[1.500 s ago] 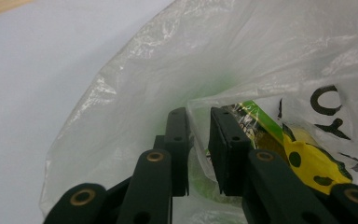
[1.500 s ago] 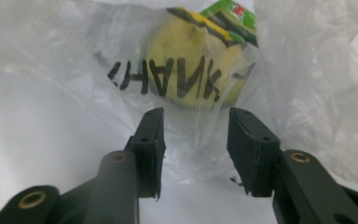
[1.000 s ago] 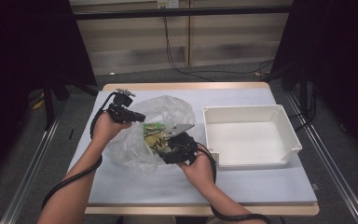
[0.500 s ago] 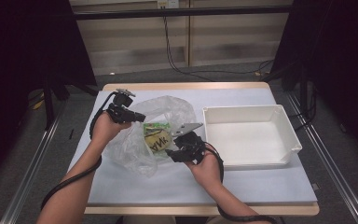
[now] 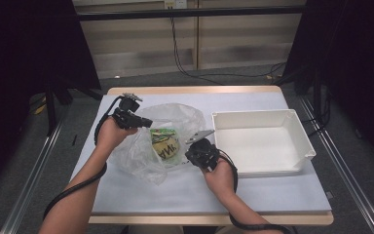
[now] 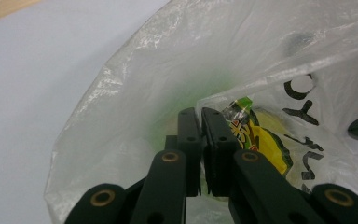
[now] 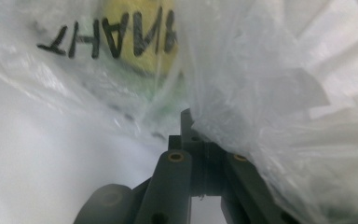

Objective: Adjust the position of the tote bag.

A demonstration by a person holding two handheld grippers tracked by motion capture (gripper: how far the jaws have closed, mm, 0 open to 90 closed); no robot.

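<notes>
Left tool (image 5: 143,122) clamped on plastic bag (image 5: 141,156) rim — snack packet (image 5: 165,145) just past its tips. Right tool (image 5: 191,155) jaws just closed — pinching bag's film, white tray (image 5: 302,146) beside it on counter (image 5: 272,190).

Bag: a thin, see-through plastic bag (image 5: 141,153) is lying crumpled on the table, left of centre in the high view, its film bearing black lettering.
Bag mouth: it is puffing up toward the upper middle of the frame.
Contents: a yellow-and-green snack packet (image 5: 164,146) is sitting inside the bag, showing through the film at frame centre.
Packet pose: it is lying flat, its crimped end (image 6: 237,108) pointing toward the upper part of the left gripper view.
</notes>
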